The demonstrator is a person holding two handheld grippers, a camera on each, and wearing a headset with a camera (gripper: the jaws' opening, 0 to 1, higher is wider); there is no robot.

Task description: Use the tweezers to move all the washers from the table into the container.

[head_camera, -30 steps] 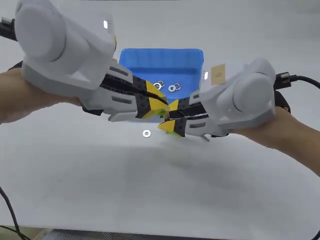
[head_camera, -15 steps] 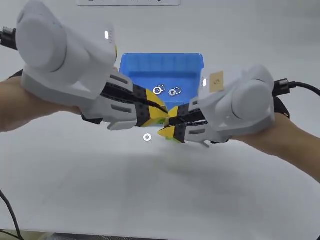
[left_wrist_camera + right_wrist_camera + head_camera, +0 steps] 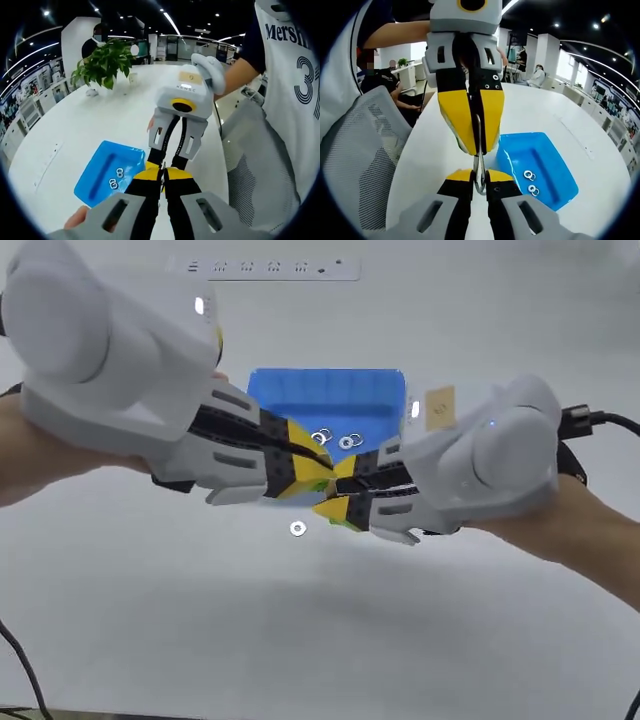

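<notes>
My two grippers meet tip to tip just in front of the blue container (image 3: 325, 400). A thin metal pair of tweezers (image 3: 479, 150) runs between them. My right gripper (image 3: 479, 184) is shut on its looped end. My left gripper (image 3: 476, 146) is shut on the other part. From the left gripper view the tweezers (image 3: 162, 175) show as a sliver between the left gripper's (image 3: 162, 182) yellow pads. Two washers (image 3: 334, 440) lie in the container. One washer (image 3: 297, 529) lies on the white table, just below the left gripper (image 3: 318, 472) and right gripper (image 3: 336, 498).
A white strip with markings (image 3: 265, 267) lies at the table's far edge. A potted plant (image 3: 102, 62) stands at a far end of the table. A mesh chair (image 3: 365, 145) and a person in a navy jersey (image 3: 292, 85) are beside the table.
The head camera has tilted, so everything sits a little lower in the picture. The grippers stay tip to tip on the tweezers and the washers have not moved.
</notes>
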